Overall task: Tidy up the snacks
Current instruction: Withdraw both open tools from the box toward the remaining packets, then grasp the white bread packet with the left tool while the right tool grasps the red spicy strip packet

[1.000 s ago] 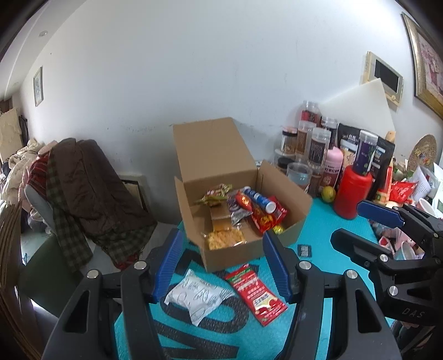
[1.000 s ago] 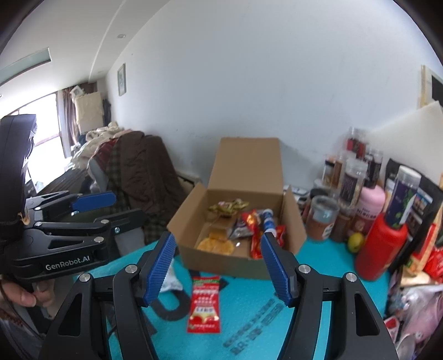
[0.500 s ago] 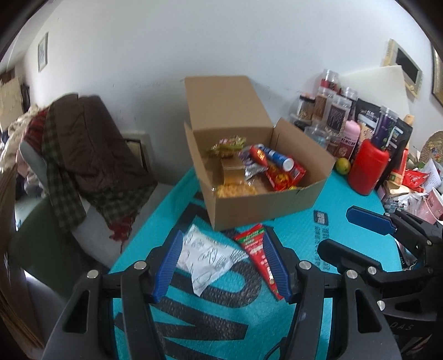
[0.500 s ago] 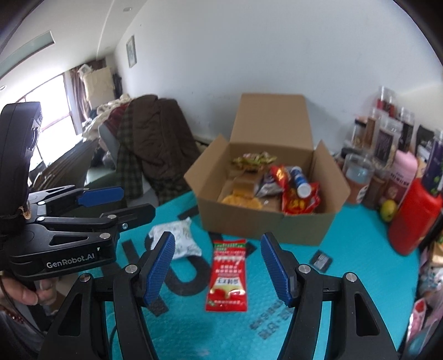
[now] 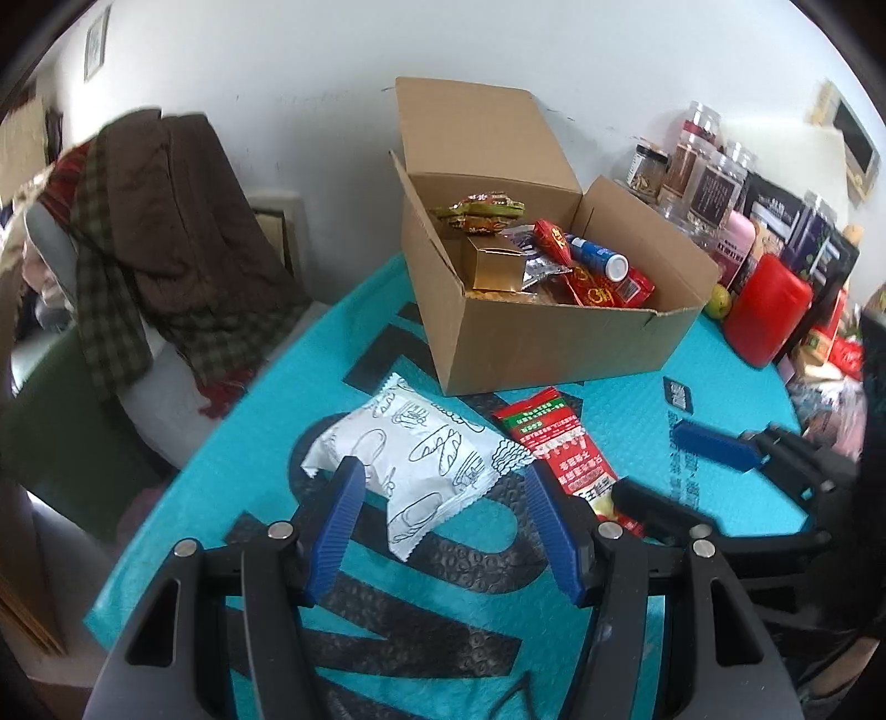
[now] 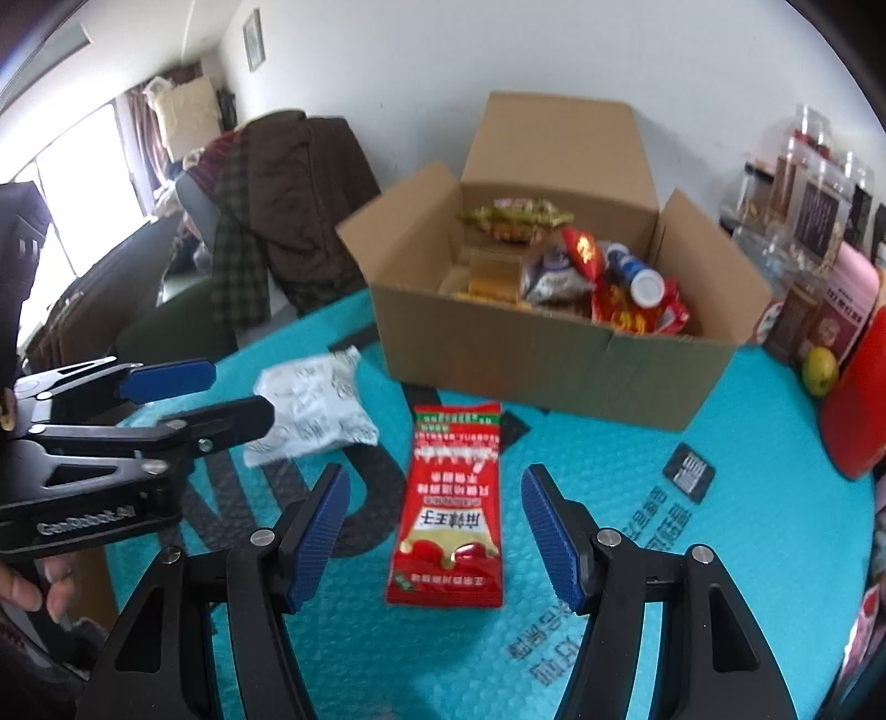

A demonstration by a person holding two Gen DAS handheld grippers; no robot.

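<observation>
Red packet [image 6: 447, 504] between open right tongs [image 6: 437, 526]

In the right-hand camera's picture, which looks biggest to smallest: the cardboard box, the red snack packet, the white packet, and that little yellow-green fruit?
1. cardboard box
2. red snack packet
3. white packet, partly hidden by the other claw, so its place against the red packet is unsure
4. yellow-green fruit, set farther back

A plain white plaster wall [image 5: 310, 72] runs behind a table covered in a turquoise bubble-textured mat [image 6: 720, 554]. A small framed picture [image 6: 253, 39] hangs high. Daylight enters a curtained window [image 6: 83, 160]; a brown quilted coat [image 5: 183, 221] drapes a grey chair [image 5: 47, 243].
</observation>
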